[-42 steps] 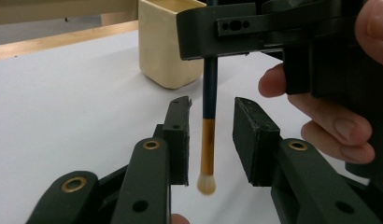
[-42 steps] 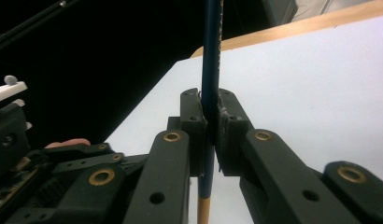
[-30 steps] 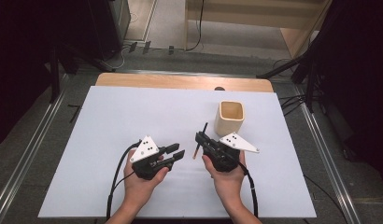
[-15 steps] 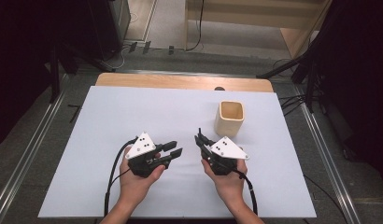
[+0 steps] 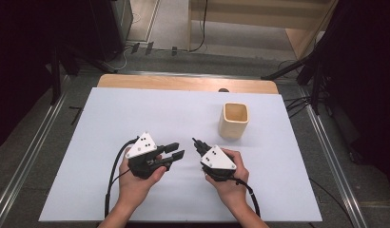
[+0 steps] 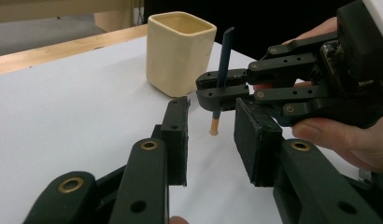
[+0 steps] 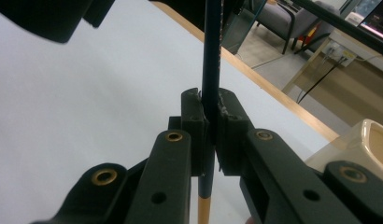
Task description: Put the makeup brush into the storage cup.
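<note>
Right tongs (image 6: pixel 217 91) were clamped on a dark pencil (image 6: pixel 222 60), held upright above the table (image 5: pixel 136 109). Left tongs (image 6: pixel 210 140) stood apart just beside it, empty, cup (image 5: pixel 234 119) near.

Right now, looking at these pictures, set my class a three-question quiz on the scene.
1. Multiple choice: what does the right gripper clamp? A a spoon, B a thin dark blue pencil with an orange end, C a cable.
2. True or false: the cream square ceramic cup lies on its side.
3. Are the left gripper jaws closed on anything?

Key: 1 B. 2 False, it stands upright. 3 No, they stand apart with nothing held.
</note>
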